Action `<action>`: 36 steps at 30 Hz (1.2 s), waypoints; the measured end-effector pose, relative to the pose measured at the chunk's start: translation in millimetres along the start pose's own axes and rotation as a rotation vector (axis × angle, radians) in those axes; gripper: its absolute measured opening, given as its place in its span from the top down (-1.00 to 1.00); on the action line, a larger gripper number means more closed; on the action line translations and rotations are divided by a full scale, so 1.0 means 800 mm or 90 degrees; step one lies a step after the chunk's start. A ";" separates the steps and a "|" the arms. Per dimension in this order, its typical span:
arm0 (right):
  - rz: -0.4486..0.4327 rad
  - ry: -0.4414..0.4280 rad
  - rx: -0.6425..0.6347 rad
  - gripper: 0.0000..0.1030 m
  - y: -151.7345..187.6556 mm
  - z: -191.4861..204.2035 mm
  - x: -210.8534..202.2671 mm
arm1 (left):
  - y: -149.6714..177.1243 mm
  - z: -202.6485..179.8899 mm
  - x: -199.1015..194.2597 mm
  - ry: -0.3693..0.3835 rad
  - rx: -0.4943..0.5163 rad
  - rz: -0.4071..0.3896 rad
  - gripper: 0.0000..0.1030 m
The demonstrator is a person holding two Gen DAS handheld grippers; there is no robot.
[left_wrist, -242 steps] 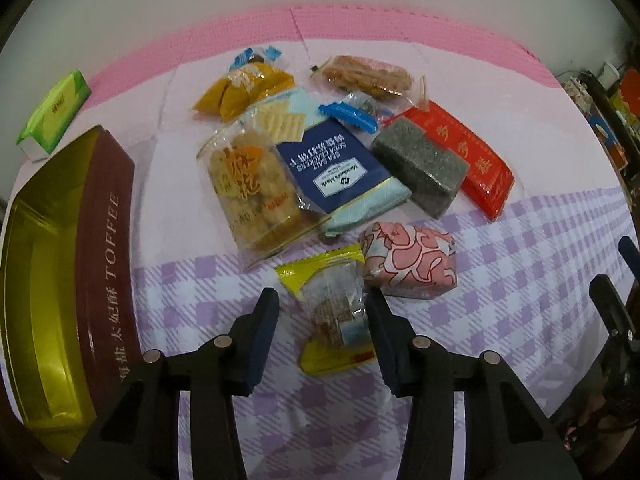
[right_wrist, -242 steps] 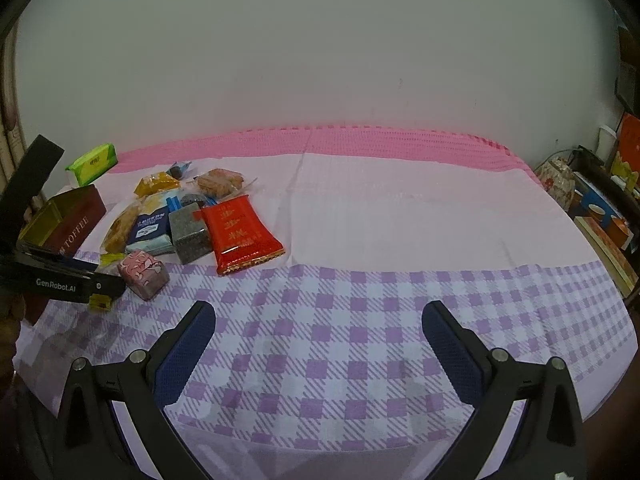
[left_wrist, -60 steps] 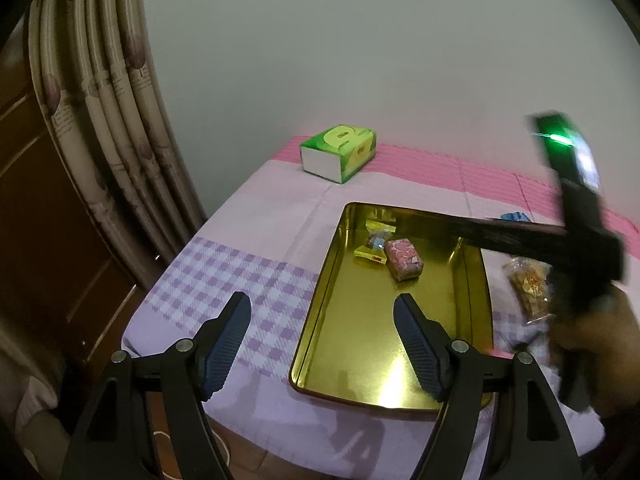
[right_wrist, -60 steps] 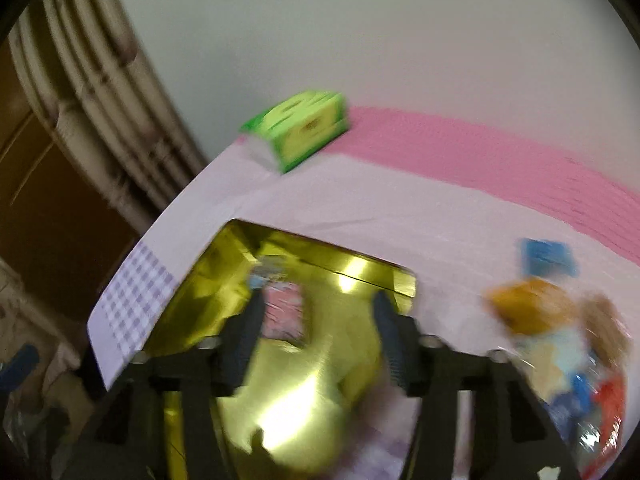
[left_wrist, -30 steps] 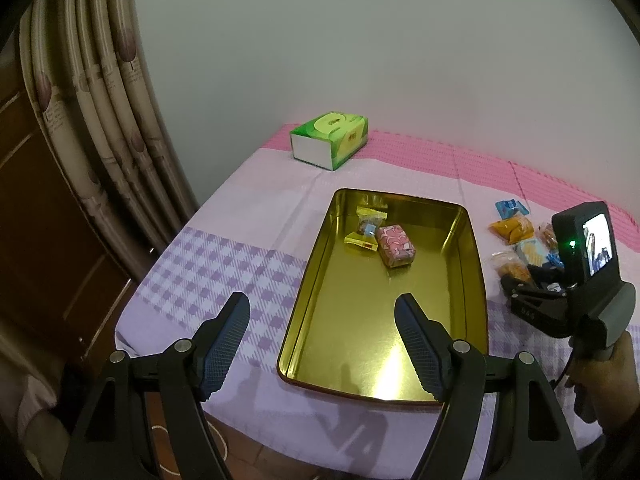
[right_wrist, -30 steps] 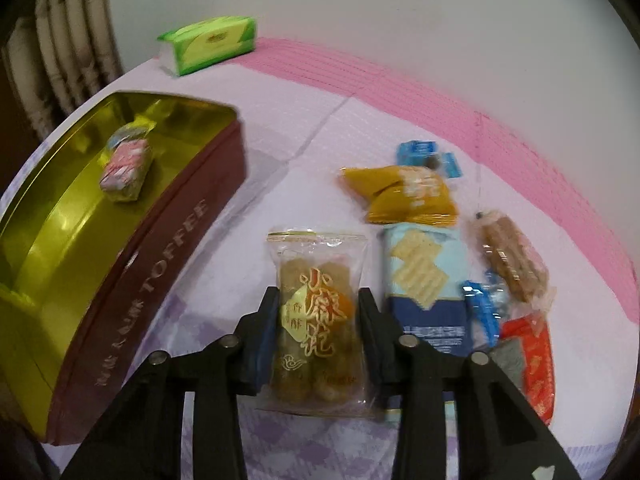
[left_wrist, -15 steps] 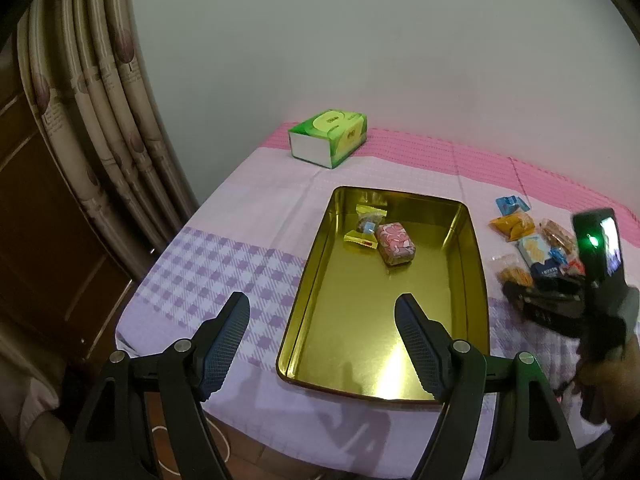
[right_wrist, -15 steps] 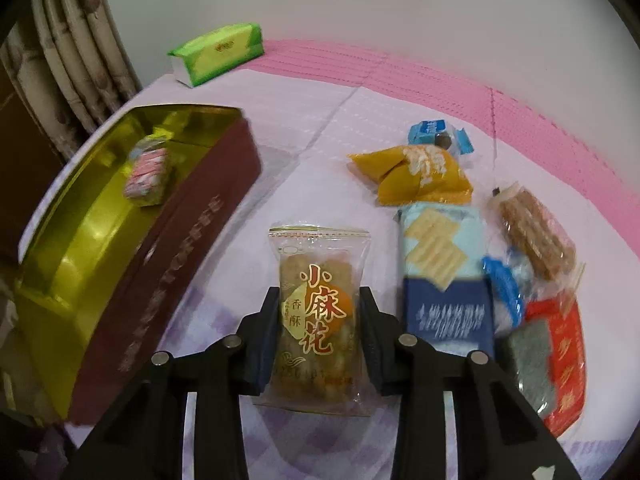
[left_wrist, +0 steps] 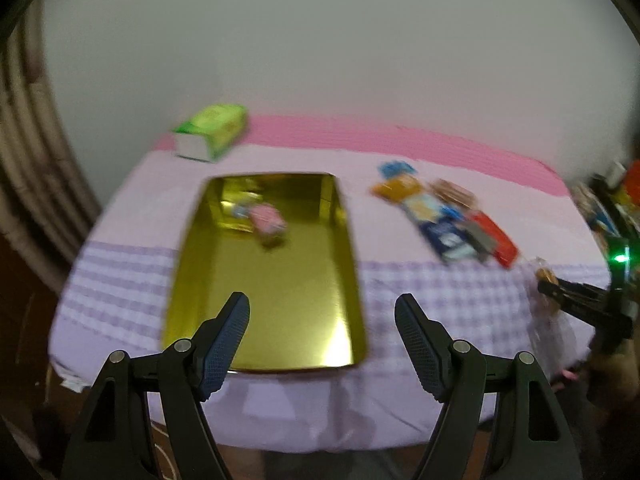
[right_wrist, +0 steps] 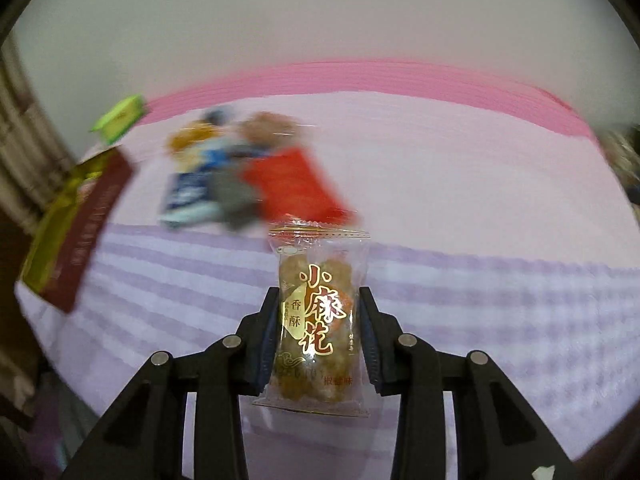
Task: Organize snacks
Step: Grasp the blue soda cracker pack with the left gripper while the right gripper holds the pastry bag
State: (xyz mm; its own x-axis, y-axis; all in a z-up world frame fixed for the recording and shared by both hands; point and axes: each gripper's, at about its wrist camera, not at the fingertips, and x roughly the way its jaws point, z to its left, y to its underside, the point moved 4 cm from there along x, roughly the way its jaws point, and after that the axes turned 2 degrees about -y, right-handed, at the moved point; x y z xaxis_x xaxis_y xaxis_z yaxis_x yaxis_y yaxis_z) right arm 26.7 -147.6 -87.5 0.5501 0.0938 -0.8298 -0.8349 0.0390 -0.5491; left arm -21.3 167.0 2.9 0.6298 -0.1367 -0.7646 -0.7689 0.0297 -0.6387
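Note:
My right gripper (right_wrist: 319, 320) is shut on a clear packet of golden fried twists (right_wrist: 316, 312) with gold and red lettering, held above the checked cloth. That gripper and packet show at the right edge of the left wrist view (left_wrist: 560, 296). My left gripper (left_wrist: 322, 336) is open and empty above the near end of the gold tin tray (left_wrist: 256, 300). A pink wrapped snack (left_wrist: 269, 220) and a small yellow packet lie at the tray's far end. The loose snack pile (left_wrist: 444, 216) lies right of the tray; it also shows blurred in the right wrist view (right_wrist: 248, 176).
A green tissue box (left_wrist: 212, 130) stands at the back left by the wall. A curtain hangs at the left. The pink and purple checked tablecloth (left_wrist: 440, 292) covers the table. Clutter sits on a shelf at the far right (left_wrist: 616, 200).
My right gripper lifted the fried-twist packet off the table and swung right, away from the pile. My left gripper view panned right; both views are motion-blurred.

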 end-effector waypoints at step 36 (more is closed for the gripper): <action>-0.060 -0.011 0.070 0.29 0.041 -0.095 -0.013 | -0.113 -0.184 0.302 0.109 0.016 0.312 -0.13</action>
State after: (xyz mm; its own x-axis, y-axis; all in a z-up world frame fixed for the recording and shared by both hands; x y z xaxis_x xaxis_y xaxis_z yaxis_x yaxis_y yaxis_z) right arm -5.0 -222.8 -104.8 0.6260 0.1021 -0.7731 -0.7776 0.1564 -0.6090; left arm 184.1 -14.2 -111.5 0.1679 -0.2611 -0.9506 -0.9648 0.1545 -0.2128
